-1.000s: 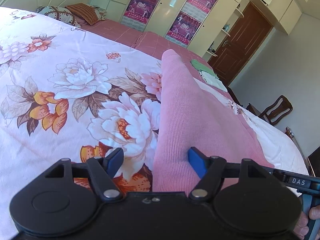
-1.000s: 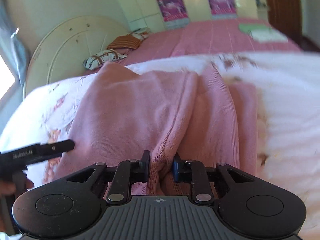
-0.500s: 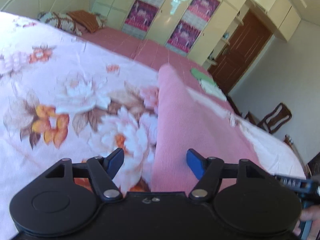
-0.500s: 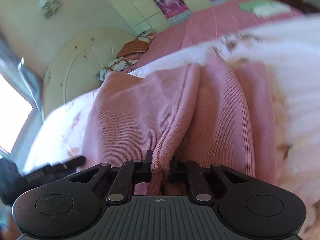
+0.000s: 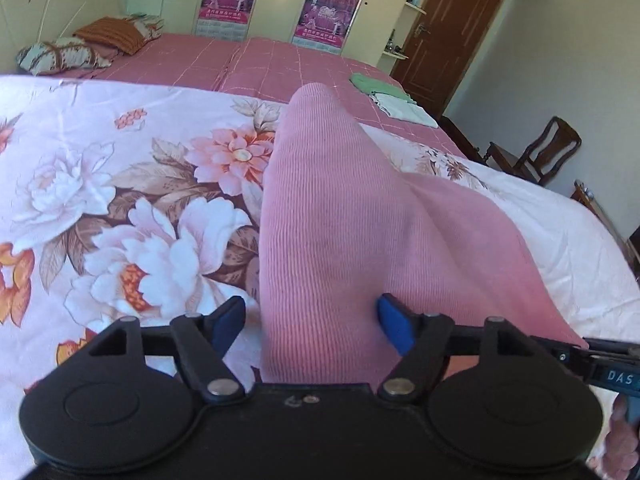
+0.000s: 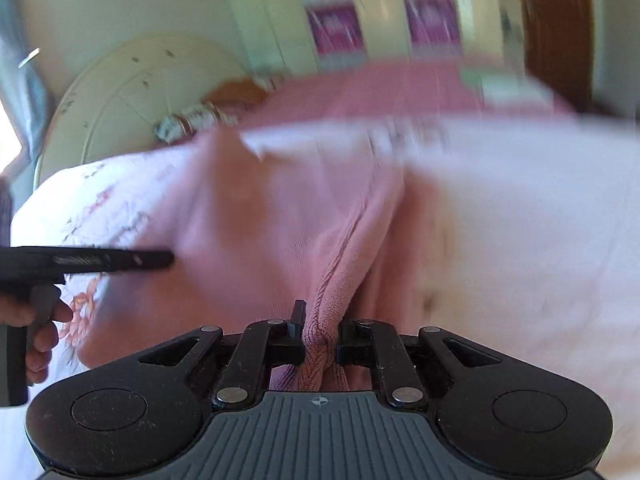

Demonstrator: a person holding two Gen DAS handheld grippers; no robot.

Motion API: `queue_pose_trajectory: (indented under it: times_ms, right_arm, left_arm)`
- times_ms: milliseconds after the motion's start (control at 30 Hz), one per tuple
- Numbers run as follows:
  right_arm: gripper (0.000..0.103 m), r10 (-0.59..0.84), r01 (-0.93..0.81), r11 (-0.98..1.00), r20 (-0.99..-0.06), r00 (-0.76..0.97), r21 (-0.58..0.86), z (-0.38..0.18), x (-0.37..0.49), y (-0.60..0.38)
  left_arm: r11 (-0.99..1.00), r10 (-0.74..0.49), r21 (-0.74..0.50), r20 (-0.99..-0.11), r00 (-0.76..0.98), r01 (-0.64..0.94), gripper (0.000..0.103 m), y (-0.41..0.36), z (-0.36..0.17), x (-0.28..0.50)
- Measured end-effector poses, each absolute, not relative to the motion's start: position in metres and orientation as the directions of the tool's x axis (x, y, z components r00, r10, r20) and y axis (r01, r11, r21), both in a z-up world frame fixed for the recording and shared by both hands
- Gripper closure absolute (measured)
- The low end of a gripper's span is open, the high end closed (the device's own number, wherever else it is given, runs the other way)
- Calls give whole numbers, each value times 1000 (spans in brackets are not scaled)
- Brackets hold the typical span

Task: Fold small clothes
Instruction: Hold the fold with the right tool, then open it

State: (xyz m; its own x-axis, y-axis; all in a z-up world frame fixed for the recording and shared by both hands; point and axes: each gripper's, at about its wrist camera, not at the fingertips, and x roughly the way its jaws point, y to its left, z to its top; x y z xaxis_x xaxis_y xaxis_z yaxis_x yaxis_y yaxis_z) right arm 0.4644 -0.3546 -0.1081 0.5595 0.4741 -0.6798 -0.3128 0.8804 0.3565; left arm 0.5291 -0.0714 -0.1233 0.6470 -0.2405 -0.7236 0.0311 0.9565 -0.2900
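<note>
A pink ribbed knit garment (image 5: pixel 340 220) lies on the floral quilt (image 5: pixel 120 200), with a raised fold running away from me. My left gripper (image 5: pixel 311 320) straddles its near end. The jaws are opening, the blue pads (image 5: pixel 394 322) stand wide, and the left pad is clear of the cloth. In the blurred right wrist view my right gripper (image 6: pixel 321 340) is shut on a bunched hem of the pink garment (image 6: pixel 260 240). The left gripper's finger (image 6: pixel 112 259), held by a hand, reaches in from the left of that view.
Beyond the quilt is a pink checked bedspread (image 5: pixel 260 60) with pillows (image 5: pixel 80 48) at the headboard. Folded green and white clothes (image 5: pixel 390 96) lie near its far right corner. A wooden chair (image 5: pixel 536 152) and a brown door (image 5: pixel 452 32) are on the right.
The right gripper's jaws closed tighter on the hem and it shifted sideways, which blurs its view. The left gripper slid across the bed, and its pads now sit a little wider around the garment.
</note>
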Motion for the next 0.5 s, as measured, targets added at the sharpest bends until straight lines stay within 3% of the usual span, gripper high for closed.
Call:
queue_pose_trajectory:
  times_ms: [33, 133, 233, 400, 500]
  right_arm:
    - [91, 508, -297, 860, -645, 570, 415, -112, 464, -363]
    - [83, 551, -245, 811, -553, 625, 531, -106, 466, -384]
    - [83, 555, -218, 789, -512, 656, 575, -101, 488, -394]
    - [83, 541, -206, 800, -529, 654, 564, -107, 531, -383]
    - [86, 482, -219, 847, -528, 699, 484, -103, 531, -375]
  left_arm:
    - [955, -246, -295, -723, 646, 33, 30, -69, -123, 529]
    - [936, -295, -347, -694, 657, 54, 44, -61, -113, 529]
    - [928, -293, -369, -638, 712, 51, 42, -50, -102, 535]
    - [928, -281, -373, -661, 695, 21, 43, -40, -111, 562]
    - [941, -264, -337, -687, 677, 25, 41, -42, -116, 569]
